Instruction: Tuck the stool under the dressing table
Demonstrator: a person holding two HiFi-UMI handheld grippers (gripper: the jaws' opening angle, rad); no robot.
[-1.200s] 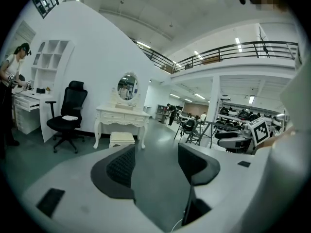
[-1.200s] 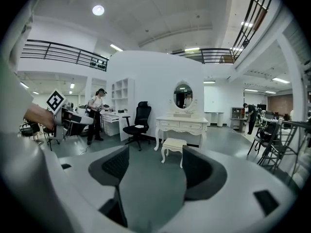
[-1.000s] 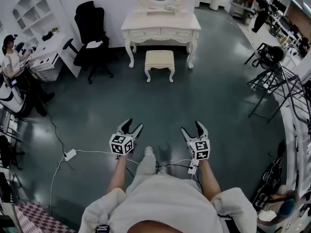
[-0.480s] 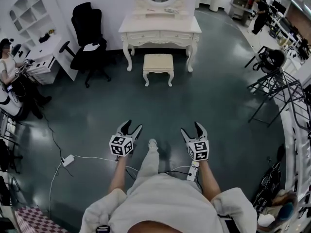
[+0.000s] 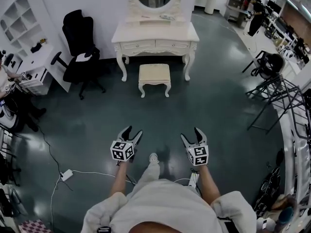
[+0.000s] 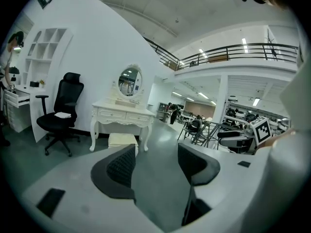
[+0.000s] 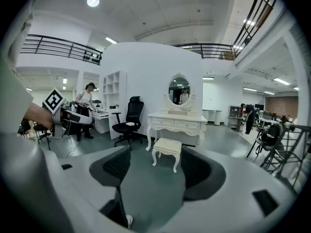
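A cream stool with a padded top stands on the dark floor just in front of the white dressing table, which carries an oval mirror. The stool shows straight ahead in the right gripper view and lower, partly behind a jaw, as the stool in the left gripper view. My left gripper and right gripper are both open and empty, held side by side well short of the stool, several steps back.
A black office chair stands left of the table beside a white desk and shelves. A cable and power strip lie on the floor at the left. Folding racks and a person at a bench are on the right.
The stool and table have drawn nearer and lower in the head view as I walk forward. Both grippers stay open at the same height.
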